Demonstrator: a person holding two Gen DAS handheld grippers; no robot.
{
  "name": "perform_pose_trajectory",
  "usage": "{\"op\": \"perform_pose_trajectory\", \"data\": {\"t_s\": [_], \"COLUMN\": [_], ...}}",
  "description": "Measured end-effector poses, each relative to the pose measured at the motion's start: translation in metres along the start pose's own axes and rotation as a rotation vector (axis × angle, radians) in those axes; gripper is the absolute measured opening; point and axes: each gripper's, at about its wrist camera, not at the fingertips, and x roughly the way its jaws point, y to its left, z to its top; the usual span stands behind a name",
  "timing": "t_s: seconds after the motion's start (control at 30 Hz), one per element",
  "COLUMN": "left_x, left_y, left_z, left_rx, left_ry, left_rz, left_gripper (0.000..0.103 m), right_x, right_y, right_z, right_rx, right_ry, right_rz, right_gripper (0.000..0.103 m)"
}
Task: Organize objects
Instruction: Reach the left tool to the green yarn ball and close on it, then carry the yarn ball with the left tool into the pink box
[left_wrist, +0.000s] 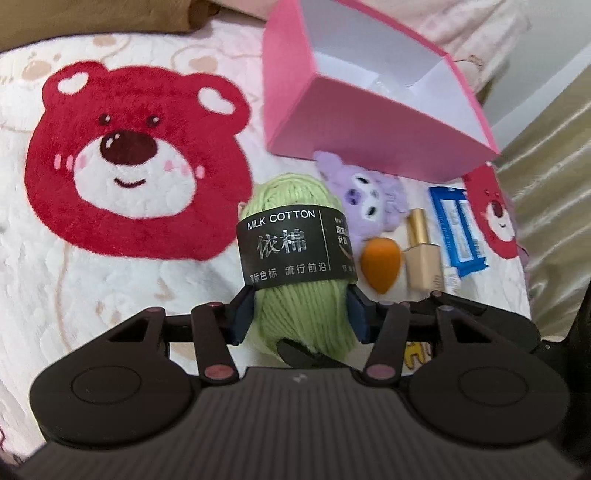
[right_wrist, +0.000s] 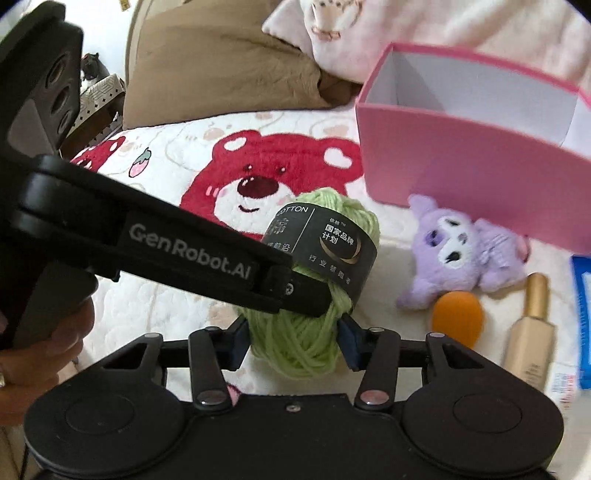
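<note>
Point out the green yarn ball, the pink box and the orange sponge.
green yarn ball (left_wrist: 295, 229), left wrist view, on its black label.
pink box (right_wrist: 461, 162), right wrist view, front wall.
orange sponge (right_wrist: 457, 314), right wrist view, its middle.

Soft, even indoor light, slight motion blur, strong fisheye bending at edges.

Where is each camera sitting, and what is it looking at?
Left wrist: sits on the left hand-held gripper, looking along its fingers at the green yarn and the pink box.
Right wrist: sits on the right hand-held gripper, facing the same yarn; the left gripper and the person's hand show.
Shared: yarn, box, purple plush.
</note>
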Motion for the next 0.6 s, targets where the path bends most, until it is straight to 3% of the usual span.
{"op": "perform_pose_trajectory", "data": {"t_s": [0.27, 0.6], "left_x": [-0.039, -0.084], "left_y": [-0.043, -0.112], "left_z": [-0.002, 0.07], "left_rx": [0.075, 0.194], "left_ry": [-0.065, -0.153], "left_rz": [-0.002, -0.004], "left_gripper": [0.051, 0.051], "right_x": [-0.052, -0.118], "right_y": [0.01, -0.013], "right_z": [-0.003, 0.057], "right_rx": [-0.089, -0.145], "right_ry": [-0.091, -0.258], "right_rz": [-0.079, -0.146], "right_gripper": [0.054, 0.054]}}
